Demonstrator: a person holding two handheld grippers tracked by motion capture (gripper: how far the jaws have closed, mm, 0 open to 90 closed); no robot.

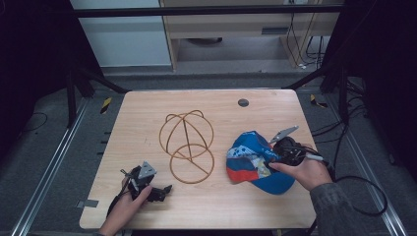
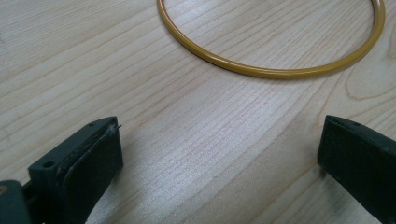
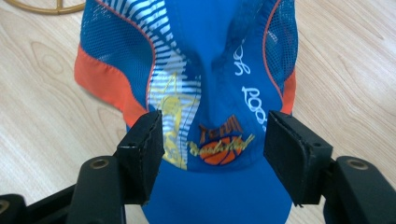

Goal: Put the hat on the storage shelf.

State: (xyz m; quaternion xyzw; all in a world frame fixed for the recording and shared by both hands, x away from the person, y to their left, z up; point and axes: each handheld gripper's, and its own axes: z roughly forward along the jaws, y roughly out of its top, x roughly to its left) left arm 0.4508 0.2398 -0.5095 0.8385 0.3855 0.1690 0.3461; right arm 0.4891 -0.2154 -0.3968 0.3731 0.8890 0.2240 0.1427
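Observation:
A blue mesh cap [image 1: 255, 162] with orange trim and a basketball logo lies on the right half of the wooden table [image 1: 221, 206]. My right gripper [image 1: 275, 157] hovers over its front. In the right gripper view the cap [image 3: 210, 93] lies between the pads of that gripper [image 3: 212, 140], which stand apart and do not press it. A gold wire frame [image 1: 187, 142] of rings and arcs sits at the table's middle. My left gripper [image 1: 164, 189] rests low at the front left, open and empty [image 2: 219, 144], with the frame's ring [image 2: 261, 71] ahead of it.
A dark round grommet [image 1: 243, 103] sits near the table's far edge. Black cables trail off the right side onto the floor [image 1: 364, 196]. Metal rails [image 1: 54, 162] run along both sides of the table. A piece of the gold wire frame [image 3: 46, 8] shows beyond the cap.

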